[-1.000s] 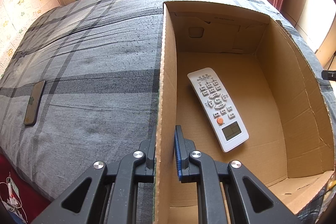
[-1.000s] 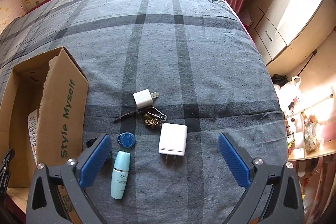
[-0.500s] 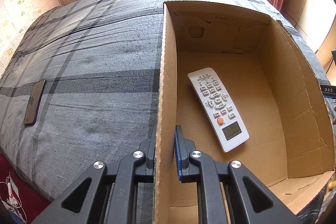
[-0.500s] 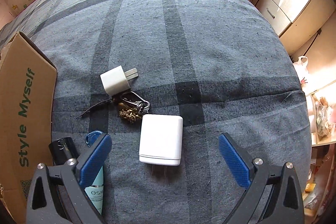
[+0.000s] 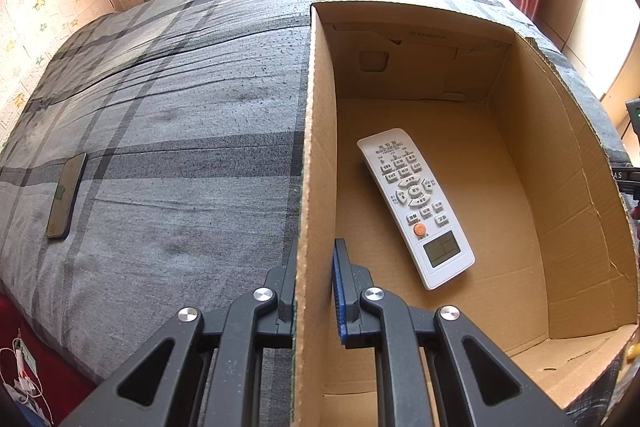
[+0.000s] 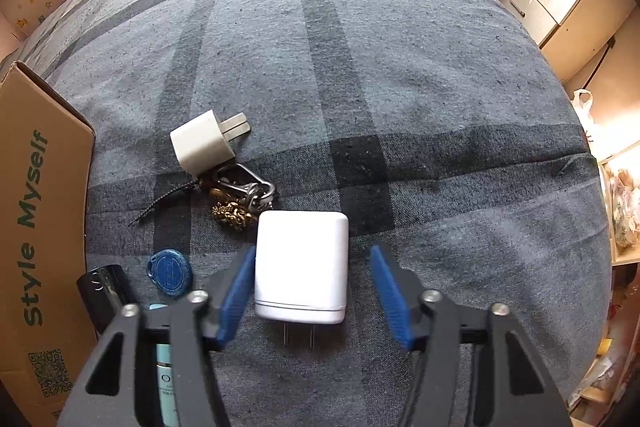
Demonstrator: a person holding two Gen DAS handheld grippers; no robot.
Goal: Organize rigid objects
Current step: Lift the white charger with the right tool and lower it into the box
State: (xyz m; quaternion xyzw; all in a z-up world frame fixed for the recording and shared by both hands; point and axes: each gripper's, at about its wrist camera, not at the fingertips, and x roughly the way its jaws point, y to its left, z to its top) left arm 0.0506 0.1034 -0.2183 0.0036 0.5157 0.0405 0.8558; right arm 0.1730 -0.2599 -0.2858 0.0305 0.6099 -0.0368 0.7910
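Two tools are at work over a grey plaid bed (image 6: 360, 47). The left tool (image 5: 316, 283) is clamped tight on the side wall of an open cardboard box (image 5: 560, 227), one finger outside it and one inside. On the box floor, toward 1 o'clock from that tool, a white remote control (image 5: 416, 207) lies face up. A dark phone (image 5: 66, 197) rests on the bedcover at 9 o'clock, well apart from the box.

The right tool (image 6: 312, 287) points steeply down with a large white charger (image 6: 300, 263) between its blue pads; its jaws have just been closing, the left pad at the charger's edge, the right pad apart from it. At 11 o'clock from the charger lie a bunch of keys (image 6: 240, 199) and a small white plug adapter (image 6: 204, 143). At 9 o'clock sits a blue key fob (image 6: 170, 271), with a black cylinder (image 6: 106, 291) beyond it beside the box.
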